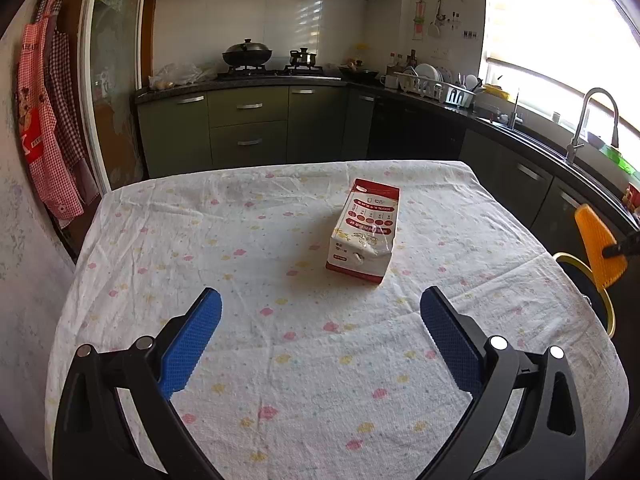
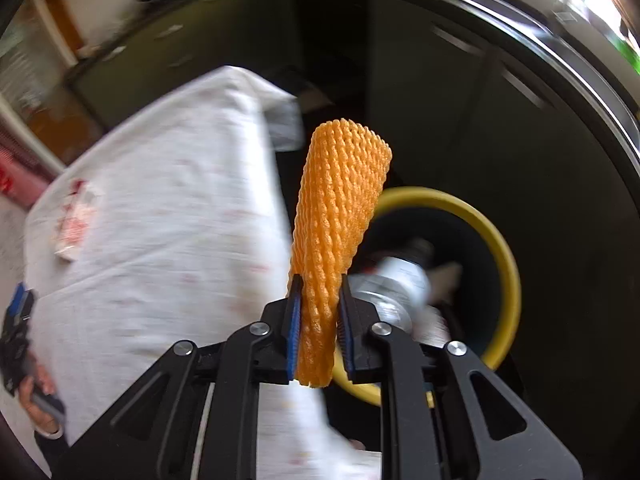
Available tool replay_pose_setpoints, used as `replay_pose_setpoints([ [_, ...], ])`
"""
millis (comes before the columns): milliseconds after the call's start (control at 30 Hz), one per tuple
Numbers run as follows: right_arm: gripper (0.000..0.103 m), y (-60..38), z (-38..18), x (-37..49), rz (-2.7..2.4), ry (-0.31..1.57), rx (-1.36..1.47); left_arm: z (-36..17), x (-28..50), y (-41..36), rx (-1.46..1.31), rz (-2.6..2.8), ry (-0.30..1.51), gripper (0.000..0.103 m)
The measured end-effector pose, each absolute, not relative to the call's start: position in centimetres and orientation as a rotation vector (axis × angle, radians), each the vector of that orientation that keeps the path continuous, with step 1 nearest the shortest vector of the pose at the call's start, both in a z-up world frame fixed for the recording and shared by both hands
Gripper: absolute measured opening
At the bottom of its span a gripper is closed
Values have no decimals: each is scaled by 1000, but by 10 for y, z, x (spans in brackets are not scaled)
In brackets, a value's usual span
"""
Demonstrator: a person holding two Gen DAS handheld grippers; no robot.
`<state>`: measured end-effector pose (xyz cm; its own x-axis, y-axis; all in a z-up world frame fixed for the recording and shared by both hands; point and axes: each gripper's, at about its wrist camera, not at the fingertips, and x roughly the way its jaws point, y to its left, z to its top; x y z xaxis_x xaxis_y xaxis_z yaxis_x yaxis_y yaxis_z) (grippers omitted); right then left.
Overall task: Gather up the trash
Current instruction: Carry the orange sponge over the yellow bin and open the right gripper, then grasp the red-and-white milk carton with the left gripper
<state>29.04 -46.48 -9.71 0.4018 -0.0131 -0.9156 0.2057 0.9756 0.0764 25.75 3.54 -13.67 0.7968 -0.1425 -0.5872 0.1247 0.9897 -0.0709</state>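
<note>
An orange foam net sleeve (image 2: 338,220) sticks up between the blue pads of my right gripper (image 2: 319,286), which is shut on it. Below it is a yellow-rimmed bin (image 2: 496,240) with a bottle (image 2: 400,280) inside; the sleeve hangs near the bin's rim, beside the table edge. In the left wrist view the same orange sleeve (image 1: 598,246) shows at the far right above the bin (image 1: 610,312). A red and white carton (image 1: 366,232) lies on the table, also seen as a carton (image 2: 76,224). My left gripper (image 1: 320,294) stands open in front of the carton, holding nothing.
The table wears a white flowered cloth (image 1: 240,240). Dark green kitchen cabinets (image 1: 248,124) and a counter with a sink tap (image 1: 592,120) run behind and to the right. Aprons (image 1: 44,128) hang on the left wall. A person's hand (image 2: 36,396) holds the left gripper.
</note>
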Motion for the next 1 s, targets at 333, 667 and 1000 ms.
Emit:
replay_pose_setpoints([
  [333,51,-531,-135,264,-372,1144,128,-137,259,34,-23,-145,641,98],
  [667,61,-456,-100,208,-133,1009,122,-140,259,15,27,-205,674,98],
  [1000,62,-419,-91,190,54,968,136,-129,329,-13,176,-243,784,98],
])
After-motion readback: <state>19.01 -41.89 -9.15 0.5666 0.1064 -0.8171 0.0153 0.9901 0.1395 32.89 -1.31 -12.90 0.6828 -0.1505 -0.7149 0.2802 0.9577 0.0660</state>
